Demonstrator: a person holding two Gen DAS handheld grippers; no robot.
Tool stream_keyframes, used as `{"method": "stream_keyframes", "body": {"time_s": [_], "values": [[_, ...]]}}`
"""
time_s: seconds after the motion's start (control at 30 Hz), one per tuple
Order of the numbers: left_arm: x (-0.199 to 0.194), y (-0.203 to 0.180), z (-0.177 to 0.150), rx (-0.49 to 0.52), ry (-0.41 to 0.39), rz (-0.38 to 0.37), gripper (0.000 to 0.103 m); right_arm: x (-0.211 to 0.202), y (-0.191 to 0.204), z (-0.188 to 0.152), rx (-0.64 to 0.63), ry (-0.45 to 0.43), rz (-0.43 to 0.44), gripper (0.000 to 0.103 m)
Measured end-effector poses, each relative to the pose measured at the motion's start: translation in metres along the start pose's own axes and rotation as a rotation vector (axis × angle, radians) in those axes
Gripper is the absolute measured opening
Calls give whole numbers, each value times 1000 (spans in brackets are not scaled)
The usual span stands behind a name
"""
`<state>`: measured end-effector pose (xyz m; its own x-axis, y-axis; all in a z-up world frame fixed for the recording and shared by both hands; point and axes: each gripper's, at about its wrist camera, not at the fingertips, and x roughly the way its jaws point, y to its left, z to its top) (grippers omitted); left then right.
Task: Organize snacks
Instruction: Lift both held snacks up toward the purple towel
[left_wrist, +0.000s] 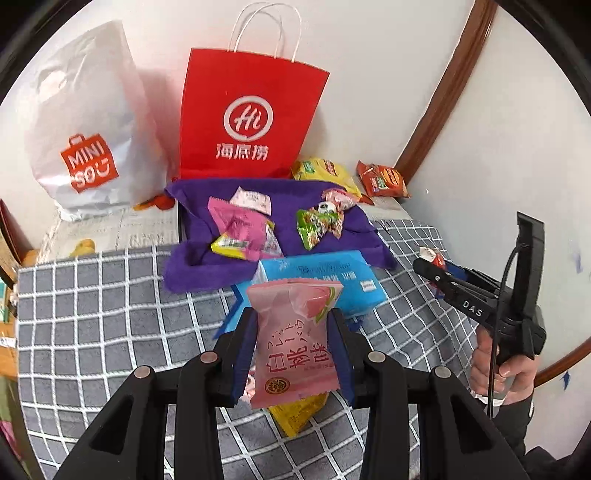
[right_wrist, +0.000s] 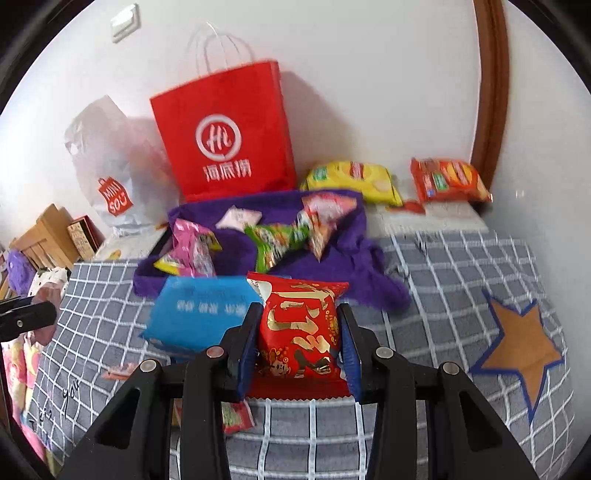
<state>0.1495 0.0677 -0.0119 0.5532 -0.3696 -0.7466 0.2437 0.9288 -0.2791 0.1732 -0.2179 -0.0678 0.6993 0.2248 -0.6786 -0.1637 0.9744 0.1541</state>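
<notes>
My left gripper (left_wrist: 293, 332) is shut on a pink peach snack packet (left_wrist: 295, 343), held above the grey checked cloth (left_wrist: 110, 314). My right gripper (right_wrist: 299, 332) is shut on a red and gold snack packet (right_wrist: 301, 332); it also shows in the left wrist view (left_wrist: 436, 267) at the right. Ahead lies a purple cloth (left_wrist: 288, 221) (right_wrist: 332, 258) with several small snack packets on it, among them a green one (left_wrist: 314, 225) (right_wrist: 277, 240) and a pink one (left_wrist: 240, 225) (right_wrist: 192, 247). A blue packet (left_wrist: 332, 280) (right_wrist: 195, 310) lies just in front of it.
A red paper bag (left_wrist: 247, 114) (right_wrist: 225, 136) and a white Miniso bag (left_wrist: 88, 129) (right_wrist: 114, 173) stand against the wall. A yellow chip bag (right_wrist: 354, 177) (left_wrist: 325, 171) and an orange bag (right_wrist: 447, 179) (left_wrist: 384, 179) lie at the back right. A yellow packet (left_wrist: 295, 413) lies under my left gripper.
</notes>
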Motion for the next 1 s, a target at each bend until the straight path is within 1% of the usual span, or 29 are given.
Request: {"method": "stream_keyframes", "body": {"time_s": [0.13,0.2,0.43,0.7,0.93,1.0], "values": [[-4,0,5,-13,-21,-20,37,-8,4,7,-26,-19,23,40],[-3,2,9,-19,-20,-16,37,-9,6,11,-43,-31,7,40],[-7,12,30,-22,-42,14,37,-7,7,28,-57,-53,18,40],[0,17,60,-8,-57,49,37,5,13,66,-69,-68,26,40],[16,19,89,-13,-59,53,37,17,28,96,-117,-85,32,40],[21,19,98,-19,-65,37,37,21,31,104,-125,-92,34,40]]}}
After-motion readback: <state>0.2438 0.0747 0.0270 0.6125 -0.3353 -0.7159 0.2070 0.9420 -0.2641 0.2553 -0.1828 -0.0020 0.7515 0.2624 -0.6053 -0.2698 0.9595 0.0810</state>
